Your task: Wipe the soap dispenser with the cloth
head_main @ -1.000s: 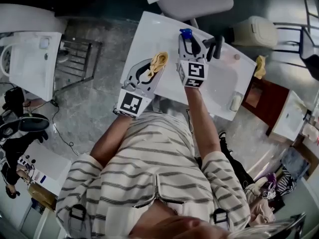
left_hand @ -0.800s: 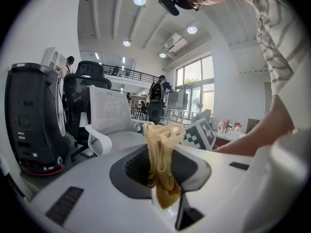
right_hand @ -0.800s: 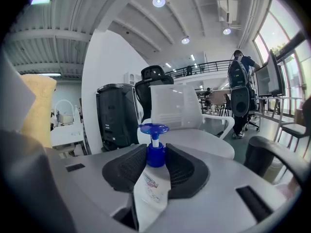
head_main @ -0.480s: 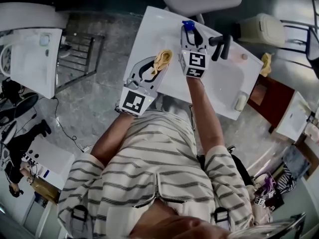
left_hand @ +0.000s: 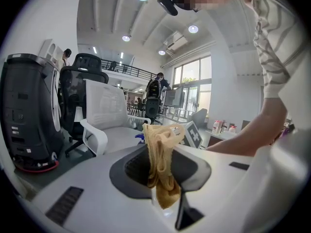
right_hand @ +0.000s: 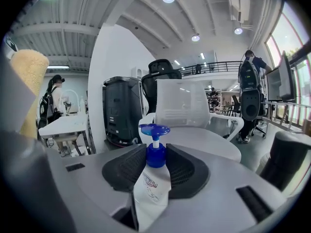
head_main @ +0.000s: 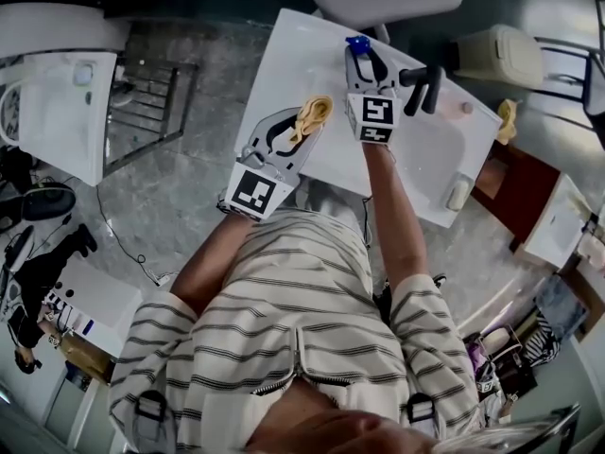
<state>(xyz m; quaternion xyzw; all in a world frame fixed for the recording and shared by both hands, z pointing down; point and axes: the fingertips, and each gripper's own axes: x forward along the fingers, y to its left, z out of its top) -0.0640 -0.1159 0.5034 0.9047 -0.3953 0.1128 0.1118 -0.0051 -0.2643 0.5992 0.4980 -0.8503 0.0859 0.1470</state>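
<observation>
Soap dispenser (right_hand: 150,188), clamped in the right tongs (head_main: 363,66), is drifting slightly farther out over the white tabletop (head_main: 284,60) while the left tongs (head_main: 298,130) are pinching the yellow cloth (left_hand: 163,154) nearby, apart from it, so wiping is seemingly not yet starting.

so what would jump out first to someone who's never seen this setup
The soap dispenser, white with a blue pump, stands out most, clamped between the jaws of the right gripper over the white counter. Next is the yellow cloth, bunched in the jaws of the left gripper just to its left, apart from the bottle.
</observation>
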